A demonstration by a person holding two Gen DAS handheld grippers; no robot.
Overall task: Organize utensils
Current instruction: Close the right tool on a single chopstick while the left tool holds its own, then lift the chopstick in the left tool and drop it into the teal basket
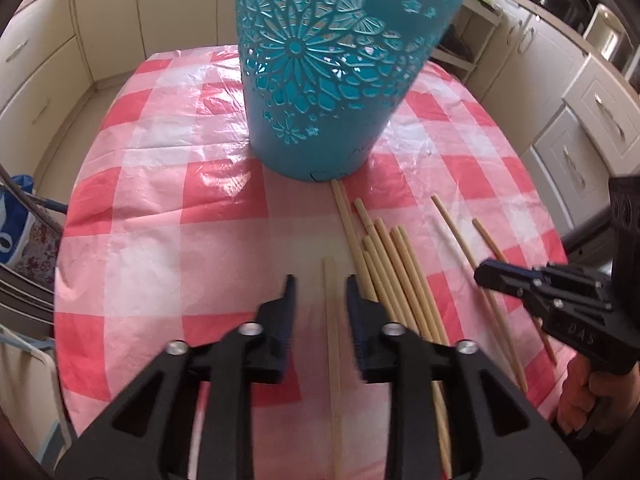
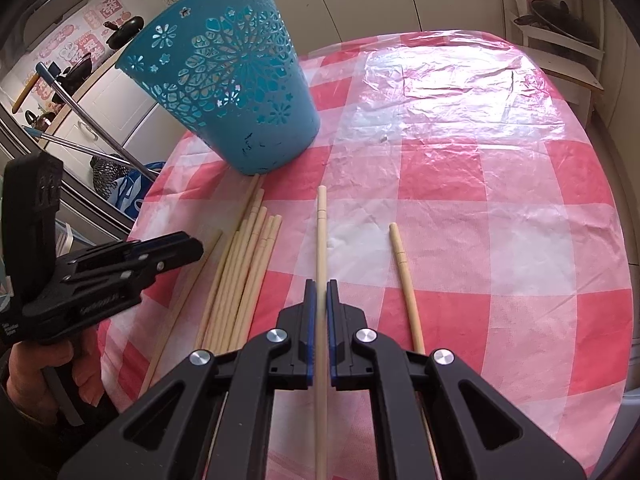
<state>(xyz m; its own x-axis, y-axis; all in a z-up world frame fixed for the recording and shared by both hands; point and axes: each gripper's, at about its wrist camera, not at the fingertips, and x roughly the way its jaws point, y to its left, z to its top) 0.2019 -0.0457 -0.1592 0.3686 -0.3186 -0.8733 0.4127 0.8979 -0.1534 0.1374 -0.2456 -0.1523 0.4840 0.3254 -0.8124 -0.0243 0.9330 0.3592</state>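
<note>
A teal cut-out basket (image 1: pixel 320 80) (image 2: pixel 240 92) stands upright on the red-and-white checked tablecloth (image 1: pixel 160 200). Several wooden chopsticks (image 1: pixel 400 272) (image 2: pixel 244 272) lie in a loose bundle in front of it. My left gripper (image 1: pixel 321 282) is open, and a single chopstick (image 1: pixel 331 320) lies on the cloth between its fingers without touching the pads. Seen in the right wrist view, the left gripper (image 2: pixel 196 246) sits left of the bundle. My right gripper (image 2: pixel 321 286) (image 1: pixel 486 272) is shut on one chopstick (image 2: pixel 321 232) that points toward the basket. Another chopstick (image 2: pixel 404 276) lies alone to its right.
Cream kitchen cabinets (image 1: pixel 592 120) surround the table. A blue bag (image 1: pixel 16 220) and metal poles (image 2: pixel 100 136) stand off the table's left edge. The far right of the cloth (image 2: pixel 480 160) shines with glare. A person's hand (image 2: pixel 60 372) holds the left gripper's handle.
</note>
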